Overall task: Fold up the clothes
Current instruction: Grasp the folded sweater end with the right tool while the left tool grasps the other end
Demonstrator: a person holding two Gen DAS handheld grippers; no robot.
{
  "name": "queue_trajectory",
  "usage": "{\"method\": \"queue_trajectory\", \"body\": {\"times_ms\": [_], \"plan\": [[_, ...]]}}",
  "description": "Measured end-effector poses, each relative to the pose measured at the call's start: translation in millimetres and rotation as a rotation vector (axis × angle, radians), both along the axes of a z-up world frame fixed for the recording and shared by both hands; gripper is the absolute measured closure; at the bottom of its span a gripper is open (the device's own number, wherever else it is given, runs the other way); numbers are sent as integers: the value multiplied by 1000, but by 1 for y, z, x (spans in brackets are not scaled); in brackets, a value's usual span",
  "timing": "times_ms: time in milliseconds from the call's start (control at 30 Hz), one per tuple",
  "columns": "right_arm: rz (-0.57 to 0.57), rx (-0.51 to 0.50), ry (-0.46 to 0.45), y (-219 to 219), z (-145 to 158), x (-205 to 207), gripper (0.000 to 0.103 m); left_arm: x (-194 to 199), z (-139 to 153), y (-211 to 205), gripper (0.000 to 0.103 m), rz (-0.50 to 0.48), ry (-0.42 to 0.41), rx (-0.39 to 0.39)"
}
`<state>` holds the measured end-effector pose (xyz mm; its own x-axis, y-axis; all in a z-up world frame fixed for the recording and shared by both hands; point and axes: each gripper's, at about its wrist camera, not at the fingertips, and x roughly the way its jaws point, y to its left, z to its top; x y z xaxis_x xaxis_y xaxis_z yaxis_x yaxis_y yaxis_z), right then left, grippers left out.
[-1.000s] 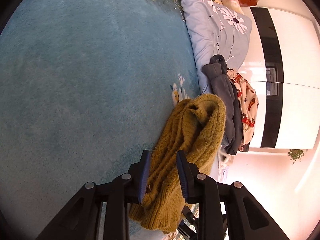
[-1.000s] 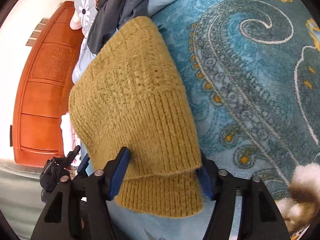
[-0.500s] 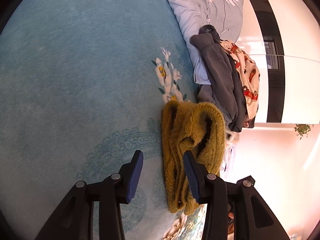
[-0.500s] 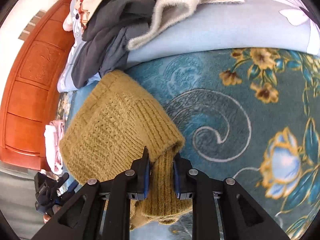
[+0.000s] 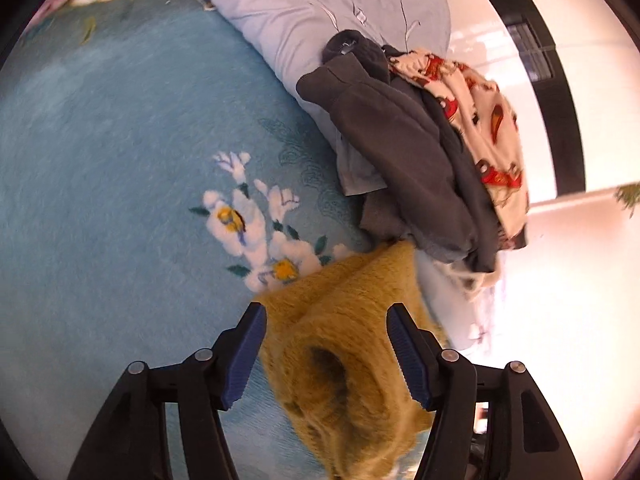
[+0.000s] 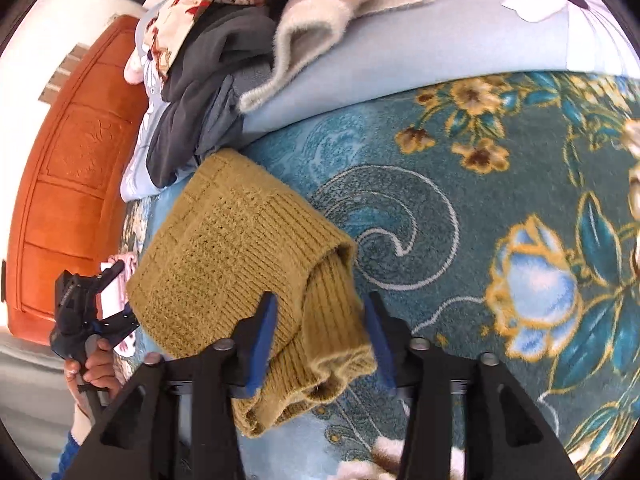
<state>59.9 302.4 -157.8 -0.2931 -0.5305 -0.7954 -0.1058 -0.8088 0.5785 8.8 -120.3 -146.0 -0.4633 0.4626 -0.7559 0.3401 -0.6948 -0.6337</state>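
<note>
This is a home bedroom: a teal flowered blanket (image 6: 460, 184) covers the bed, with a pale blue floral quilt (image 6: 460, 36) bunched along it, a carved orange wooden headboard (image 6: 68, 168) behind, and a heap of worn clothes (image 5: 420, 148) dumped on the bedding.

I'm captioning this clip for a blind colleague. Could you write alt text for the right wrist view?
The right gripper, jaws open, straddles the ribbed edge of a folded mustard knit sweater lying on a teal floral blanket. Beyond it a pile of dark and printed clothes rests on a pale blue quilt; the left gripper shows at far left.
</note>
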Motion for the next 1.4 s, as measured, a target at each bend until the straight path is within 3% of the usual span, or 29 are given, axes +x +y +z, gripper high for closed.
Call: {"method": "queue_trajectory", "body": {"times_ms": [100, 267, 367, 467, 667, 900, 1200, 1300, 1400], "plan": [[-85, -110, -29, -1, -15, 10, 28, -8, -16, 5, 36, -49, -59, -142], [-172, -235, -104, -8, -40, 39, 28, -14, -35, 1, 27, -50, -80, -132], [-212, -279, -84, -22, -51, 38, 27, -10, -51, -13, 22, 5, -104, -9], [-244, -290, -66, -30, -53, 32, 15, -1, -61, -25, 21, 90, -95, 123], [-284, -317, -52, -41, -51, 23, 15, 3, -62, -11, 21, -39, -75, 175], [-351, -348, -87, -44, -59, 9, 19, 24, -82, -30, 22, 75, -109, 407], [-395, -370, -112, -48, -64, -4, 23, 49, -90, -42, 15, 99, -79, 626], [-394, -371, -116, -54, -66, -10, 23, 46, -82, -35, 14, 22, -79, 572], [-389, -370, -118, -48, -63, -4, 23, 39, -66, -27, 13, -51, -61, 391]]}}
